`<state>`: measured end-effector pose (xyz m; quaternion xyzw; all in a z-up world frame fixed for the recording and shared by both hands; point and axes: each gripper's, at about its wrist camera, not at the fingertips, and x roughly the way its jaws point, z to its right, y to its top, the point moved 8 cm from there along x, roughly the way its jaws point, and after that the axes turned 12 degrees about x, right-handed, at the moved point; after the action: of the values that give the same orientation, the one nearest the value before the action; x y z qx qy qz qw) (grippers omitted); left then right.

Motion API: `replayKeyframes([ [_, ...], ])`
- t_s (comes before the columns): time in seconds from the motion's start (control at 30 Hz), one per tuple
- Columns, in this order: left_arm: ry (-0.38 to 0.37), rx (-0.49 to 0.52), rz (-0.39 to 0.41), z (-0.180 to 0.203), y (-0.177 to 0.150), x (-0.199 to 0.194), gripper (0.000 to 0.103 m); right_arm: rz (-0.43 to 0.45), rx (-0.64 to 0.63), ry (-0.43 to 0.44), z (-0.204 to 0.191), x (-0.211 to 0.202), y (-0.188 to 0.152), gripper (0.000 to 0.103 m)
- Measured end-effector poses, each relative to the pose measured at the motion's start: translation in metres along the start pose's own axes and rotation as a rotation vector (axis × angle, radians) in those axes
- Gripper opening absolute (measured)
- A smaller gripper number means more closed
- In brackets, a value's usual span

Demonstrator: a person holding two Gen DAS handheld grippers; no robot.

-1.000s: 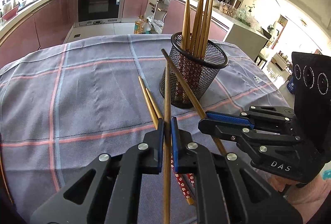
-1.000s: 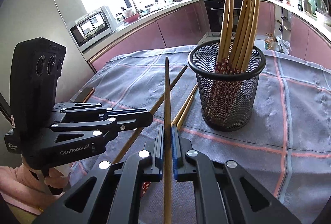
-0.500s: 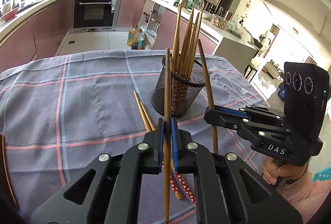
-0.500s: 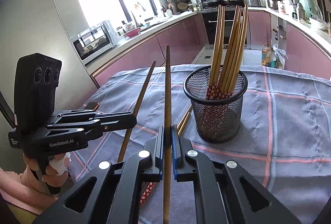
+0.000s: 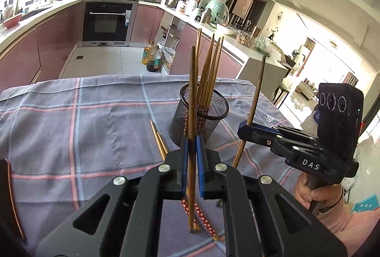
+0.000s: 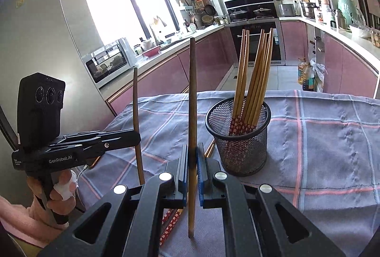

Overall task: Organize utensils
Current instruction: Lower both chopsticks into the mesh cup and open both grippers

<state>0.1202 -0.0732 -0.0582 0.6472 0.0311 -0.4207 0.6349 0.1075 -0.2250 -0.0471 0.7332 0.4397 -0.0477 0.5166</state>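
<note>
Left wrist view: the left gripper [image 5: 192, 150] is pinching one dark wooden chopstick [image 5: 192, 100] between its blue pads, the jaws standing narrow on the shaft. The stick is standing nearly upright, long axis vertical, one end pointing up past the mesh holder [image 5: 199, 119] and the other hanging just above the checked tablecloth [image 5: 71, 119]. The right gripper [image 5: 244, 130] is clamping a second dark chopstick [image 5: 255, 100], which is leaning slightly, its top tilting to the right in this view. In the right wrist view that second chopstick [image 6: 192, 95] is running straight up between closed pads, just left of the holder [image 6: 238, 138].

Step in hand, as judged: both sticks are being carried, clear of the cloth, toward the holder, where a bundle of lighter chopsticks [image 6: 254, 76] is already standing, patterned ends down. The next move is calling for each lower end to be brought over the rim and lowered inside before release, one stick at a time to avoid clashing with the bundle. Two patterned chopsticks [image 5: 160, 143] are lying flat on the cloth, left of the holder.
</note>
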Motion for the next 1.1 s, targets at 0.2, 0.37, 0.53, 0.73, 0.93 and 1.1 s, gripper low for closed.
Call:
replayKeyframes([
  [0.2, -0.006, -0.009, 0.024, 0.001, 0.008, -0.007, 0.007, 0.028, -0.017, 0.009, -0.008, -0.005, 0.009, 0.006],
  [0.37, -0.008, -0.008, 0.047, 0.003, 0.016, -0.011, 0.007, 0.054, -0.029, 0.013, -0.009, -0.010, 0.022, 0.006],
  [0.53, -0.008, 0.003, 0.070, 0.006, 0.028, -0.015, 0.007, 0.082, -0.043, 0.010, -0.010, -0.018, 0.033, 0.006],
  [0.73, -0.008, 0.009, 0.099, 0.010, 0.043, -0.017, 0.007, 0.119, -0.060, 0.005, -0.009, -0.029, 0.050, 0.006],
  [0.93, -0.002, 0.023, 0.134, 0.010, 0.063, -0.019, 0.007, 0.163, -0.078, -0.004, -0.012, -0.042, 0.070, 0.006],
  [1.1, -0.005, 0.033, 0.167, 0.012, 0.081, -0.024, 0.007, 0.191, -0.089, -0.005, -0.014, -0.050, 0.084, 0.006],
])
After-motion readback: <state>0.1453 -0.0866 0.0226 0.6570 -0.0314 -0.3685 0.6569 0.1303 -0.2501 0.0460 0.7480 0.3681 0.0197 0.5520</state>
